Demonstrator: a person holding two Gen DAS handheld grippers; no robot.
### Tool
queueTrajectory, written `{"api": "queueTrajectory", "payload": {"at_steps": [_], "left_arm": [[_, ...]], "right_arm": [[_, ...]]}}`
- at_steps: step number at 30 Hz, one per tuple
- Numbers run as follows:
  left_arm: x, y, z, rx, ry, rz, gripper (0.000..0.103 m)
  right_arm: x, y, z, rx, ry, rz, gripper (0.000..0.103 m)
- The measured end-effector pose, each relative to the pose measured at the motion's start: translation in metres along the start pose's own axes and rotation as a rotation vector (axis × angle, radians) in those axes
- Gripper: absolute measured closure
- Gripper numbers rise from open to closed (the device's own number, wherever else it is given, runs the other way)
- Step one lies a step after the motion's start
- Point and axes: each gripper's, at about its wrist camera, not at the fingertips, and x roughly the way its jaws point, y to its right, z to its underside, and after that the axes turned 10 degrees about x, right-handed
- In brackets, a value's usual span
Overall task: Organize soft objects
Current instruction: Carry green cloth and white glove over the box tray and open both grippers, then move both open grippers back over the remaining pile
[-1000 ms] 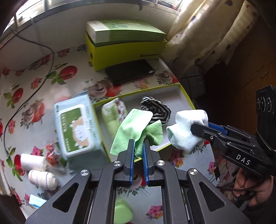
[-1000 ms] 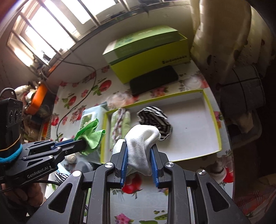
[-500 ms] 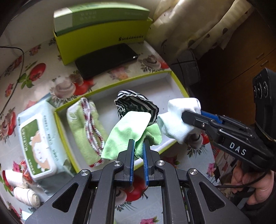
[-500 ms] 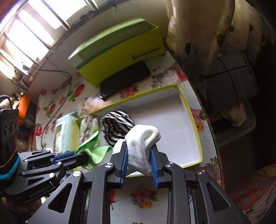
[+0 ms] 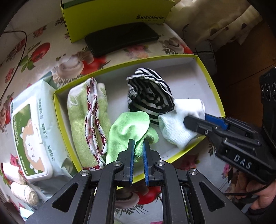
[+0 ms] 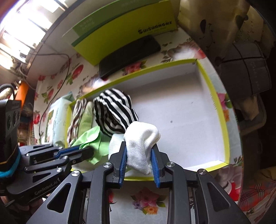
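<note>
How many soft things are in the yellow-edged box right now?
4. A folded pale green towel lies at the left end, a striped black-and-white cloth in the middle, a bright green cloth in the left claw, a white sock in the opening right claw. More may be hidden.

The tray (image 5: 57, 110) has a lime-yellow rim and a white floor. In it lie a black-and-white striped cloth (image 5: 150, 96), a pale green towel (image 5: 81, 118) edged in red-and-white braid, a bright green cloth (image 5: 127, 127) and a white sock (image 5: 174, 127). At nine o'clock sits a white-and-green wipes pack (image 5: 32, 136). The tablecloth (image 5: 43, 51) shows red tomatoes and pink flowers. At twelve o'clock stands a lime box (image 5: 110, 15), a black case (image 5: 120, 37) before it.
</note>
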Motion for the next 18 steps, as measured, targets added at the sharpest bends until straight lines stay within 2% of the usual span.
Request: {"api": "queueTrajectory", "payload": {"at_steps": [3,5,7,8,10,18], "left_arm": [[0.0,0.002,0.0,-0.007,0.001,0.015,0.093],[-0.003,0.004,-0.001,-0.006,0.004,0.013,0.091],[-0.007,0.005,0.0,-0.009,0.015,0.015,0.089],[-0.01,0.005,-0.001,-0.026,-0.021,0.006,0.087],[-0.017,0.006,0.0,-0.029,-0.006,0.006,0.085],[-0.055,0.006,0.009,-0.038,0.07,-0.005,0.084]], "right_arm": [[-0.001,0.003,0.003,0.009,-0.006,-0.002,0.072],[-0.007,0.002,0.005,0.009,0.01,0.008,0.06],[-0.013,0.001,0.007,0.007,0.029,0.011,0.054],[-0.017,0.0,0.008,0.004,0.039,0.015,0.051],[-0.025,-0.001,0.01,-0.002,0.057,0.024,0.046],[-0.061,-0.012,0.018,-0.01,0.132,0.038,0.041]]}}
